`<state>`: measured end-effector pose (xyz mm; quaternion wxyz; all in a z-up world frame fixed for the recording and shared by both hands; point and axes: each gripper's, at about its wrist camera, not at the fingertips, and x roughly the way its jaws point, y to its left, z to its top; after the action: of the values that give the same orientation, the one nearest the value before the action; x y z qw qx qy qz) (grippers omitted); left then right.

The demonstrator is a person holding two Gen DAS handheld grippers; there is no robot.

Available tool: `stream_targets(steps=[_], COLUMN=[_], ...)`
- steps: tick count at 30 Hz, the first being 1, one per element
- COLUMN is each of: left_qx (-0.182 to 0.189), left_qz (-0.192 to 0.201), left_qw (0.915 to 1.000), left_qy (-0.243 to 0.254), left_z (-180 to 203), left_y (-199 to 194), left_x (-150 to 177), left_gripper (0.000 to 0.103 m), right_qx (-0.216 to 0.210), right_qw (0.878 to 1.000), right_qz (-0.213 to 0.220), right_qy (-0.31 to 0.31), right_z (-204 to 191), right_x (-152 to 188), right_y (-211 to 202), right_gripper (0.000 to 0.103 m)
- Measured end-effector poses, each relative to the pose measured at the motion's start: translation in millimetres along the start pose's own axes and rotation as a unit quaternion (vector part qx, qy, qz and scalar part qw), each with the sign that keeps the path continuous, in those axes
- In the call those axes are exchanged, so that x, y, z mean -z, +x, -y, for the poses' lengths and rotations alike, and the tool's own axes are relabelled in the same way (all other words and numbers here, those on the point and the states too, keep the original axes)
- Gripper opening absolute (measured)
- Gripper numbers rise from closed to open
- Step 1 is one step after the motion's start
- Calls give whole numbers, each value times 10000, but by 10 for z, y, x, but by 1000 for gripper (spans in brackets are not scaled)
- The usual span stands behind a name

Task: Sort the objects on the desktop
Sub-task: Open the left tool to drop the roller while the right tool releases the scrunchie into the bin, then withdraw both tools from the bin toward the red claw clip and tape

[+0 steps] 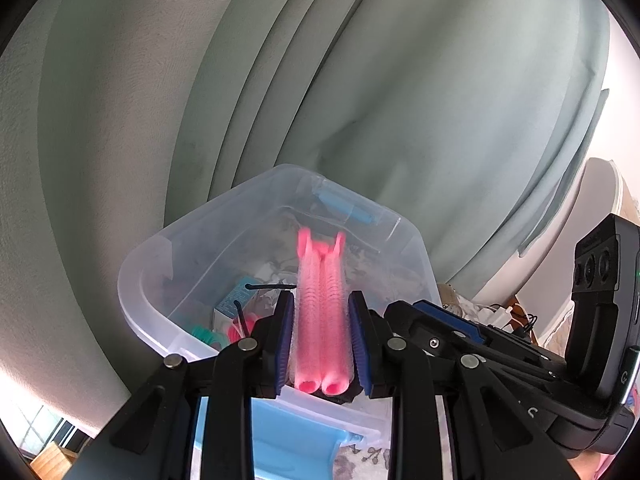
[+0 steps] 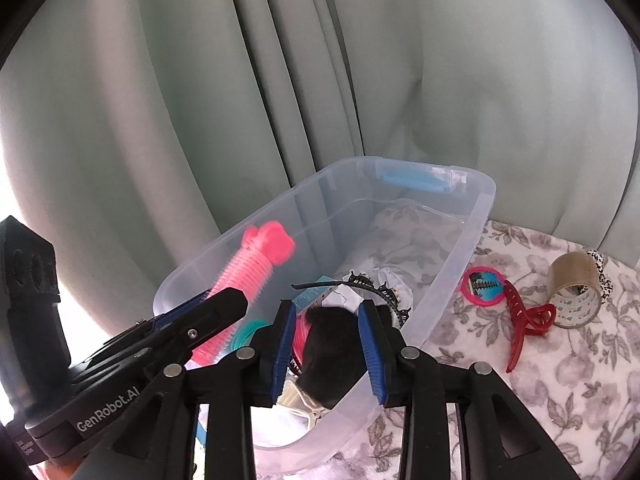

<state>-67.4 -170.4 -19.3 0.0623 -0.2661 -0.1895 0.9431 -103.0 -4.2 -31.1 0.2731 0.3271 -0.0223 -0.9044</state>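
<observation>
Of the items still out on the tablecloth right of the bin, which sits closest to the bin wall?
The pink round mirror. It lies just beside the clear bin, while the red claw clip sits further right and the tape roll furthest out.

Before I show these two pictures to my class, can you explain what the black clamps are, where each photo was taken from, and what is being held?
They are hand-held grippers, one per hand, each with a camera looking along its fingers. The left gripper clamps pink hair rollers above a clear plastic bin. The right gripper has a black fuzzy item between its fingers over the bin; whether they grip it is unclear. Outside the bin, on the flowered cloth, lie a red hair claw, a pink round mirror and a tape roll.
</observation>
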Motion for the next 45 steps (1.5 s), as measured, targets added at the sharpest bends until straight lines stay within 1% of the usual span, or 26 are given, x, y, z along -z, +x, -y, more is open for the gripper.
stream_targets(steps=[3, 5, 7, 11, 12, 13, 14, 16, 20, 21, 27, 31, 37, 42, 45], left_qx=[-10, -42, -36, -43, -48, -58, -62, -75, -105, -119, -121, -110, -139, 5, -1], left_qz=[-2, 27, 53, 69, 69, 70, 80, 119, 195, 206, 252, 325, 424, 505, 490], left_qw=[10000, 10000, 9999, 9999, 9999, 9999, 9999, 9998, 9996, 9996, 9995, 9993, 9990, 9987, 9986], left_qy=[-33, -55, -97, -107, -105, -105, -111, -134, -173, -174, -121, -121, -59, 51, 207], left_z=[54, 93, 71, 113, 47, 71, 74, 77, 68, 79, 123, 148, 216, 341, 453], left_y=[-26, -25, -46, -79, -109, -12, -26, -55, -73, -126, -181, -230, -328, -393, -396], left_x=[-5, -46, -14, -34, -4, -14, -16, -28, -20, -26, -24, -26, -37, -32, -26], left_gripper=[31, 40, 45, 47, 47, 50, 56, 60, 68, 69, 73, 78, 85, 85, 85], right_qx=[-2, 0, 4, 27, 28, 32, 47, 60, 88, 98, 61, 20, -24, 50, 19], right_qw=[10000, 10000, 10000, 10000, 10000, 10000, 10000, 9999, 9997, 9997, 9995, 9992, 9981, 9962, 9952], right_qz=[11, 26, 40, 53, 54, 56, 65, 97, 186, 199, 246, 328, 462, 613, 684], right_qy=[-1, 13, 22, 13, 16, 16, 23, 44, 103, 113, 166, 206, 395, 620, 701], right_z=[1, 7, 12, 45, 46, 47, 40, 54, 99, 105, 131, 153, 246, 392, 494], right_x=[-6, -9, -13, -43, -44, -44, -44, -52, -80, -78, -74, -67, -44, -11, 14], right_y=[-9, -21, -28, 33, 32, 31, 1, -8, -28, -45, -110, -181, -255, -365, -447], right_gripper=[39, 39, 41, 44, 44, 44, 45, 48, 61, 63, 70, 75, 88, 103, 103])
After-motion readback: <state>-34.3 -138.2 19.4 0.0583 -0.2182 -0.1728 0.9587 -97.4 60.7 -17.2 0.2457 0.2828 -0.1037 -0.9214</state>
